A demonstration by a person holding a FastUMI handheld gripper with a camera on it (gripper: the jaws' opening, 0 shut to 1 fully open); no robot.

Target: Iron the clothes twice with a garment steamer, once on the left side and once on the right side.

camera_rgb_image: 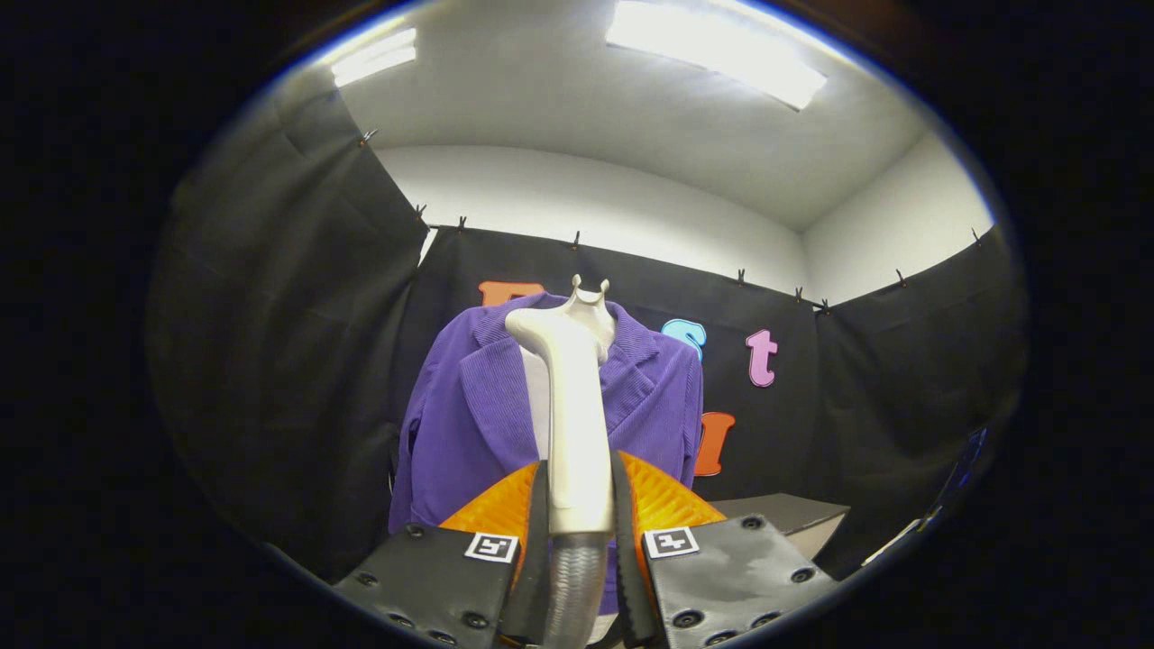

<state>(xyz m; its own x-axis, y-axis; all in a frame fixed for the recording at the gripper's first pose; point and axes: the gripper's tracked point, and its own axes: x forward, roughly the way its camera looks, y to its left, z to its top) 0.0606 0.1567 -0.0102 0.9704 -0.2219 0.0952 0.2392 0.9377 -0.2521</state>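
A white garment steamer (573,406) stands upright between my fingers, its handle pinched by both pads and its grey ribbed hose (573,586) trailing down below. My gripper (580,491) is shut on the handle. The steamer's head points up and left, at the collar height of the purple corduroy jacket (469,424) beyond it. The jacket hangs on a white mannequin torso (590,306) with its front toward me. The steamer hides the jacket's middle strip; whether the head touches the cloth is unclear.
Black cloth walls close in the booth on the left, back and right. A grey table corner (793,514) juts out to the right of the jacket, behind my right finger. White ceiling with bright lamps (721,54) overhead.
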